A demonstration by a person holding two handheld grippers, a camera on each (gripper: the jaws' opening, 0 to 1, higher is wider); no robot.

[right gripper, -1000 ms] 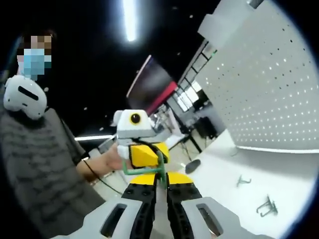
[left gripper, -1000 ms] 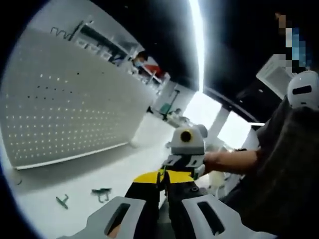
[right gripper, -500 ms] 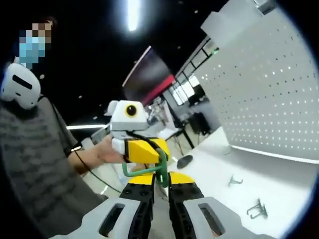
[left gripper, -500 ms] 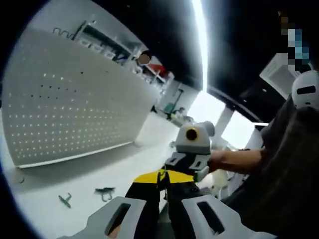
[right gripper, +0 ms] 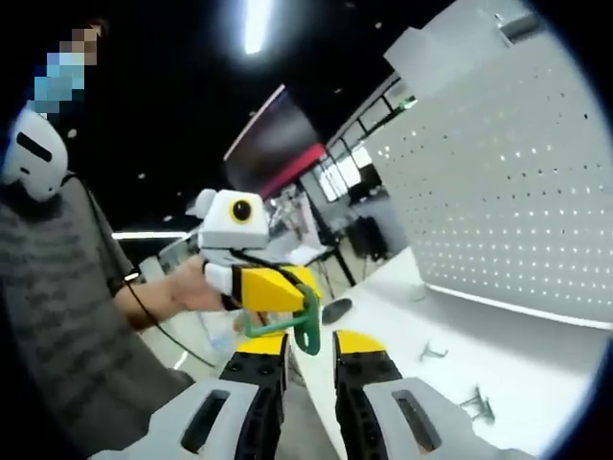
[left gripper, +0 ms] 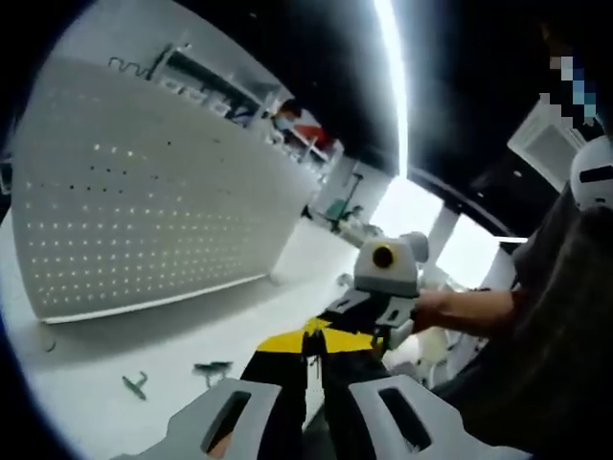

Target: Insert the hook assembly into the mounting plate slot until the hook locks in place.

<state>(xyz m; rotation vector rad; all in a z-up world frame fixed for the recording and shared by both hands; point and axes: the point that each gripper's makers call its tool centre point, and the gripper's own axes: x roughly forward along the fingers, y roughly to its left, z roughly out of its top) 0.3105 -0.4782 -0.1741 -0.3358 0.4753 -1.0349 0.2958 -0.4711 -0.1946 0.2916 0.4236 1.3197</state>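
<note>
Left gripper (left gripper: 313, 347) holding green hook (right gripper: 299, 324)

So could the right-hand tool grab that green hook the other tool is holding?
Probably yes. In the right gripper view the green hook hangs from the left tool just beyond the right tool, whose jaws stand apart with nothing between them and the hook.

White table (left gripper: 182, 340) with two small green hooks (left gripper: 135, 385) (left gripper: 213, 369) lying left of the left tongs (left gripper: 316, 350); a white pegboard (left gripper: 144, 220) stands beyond them.
</note>
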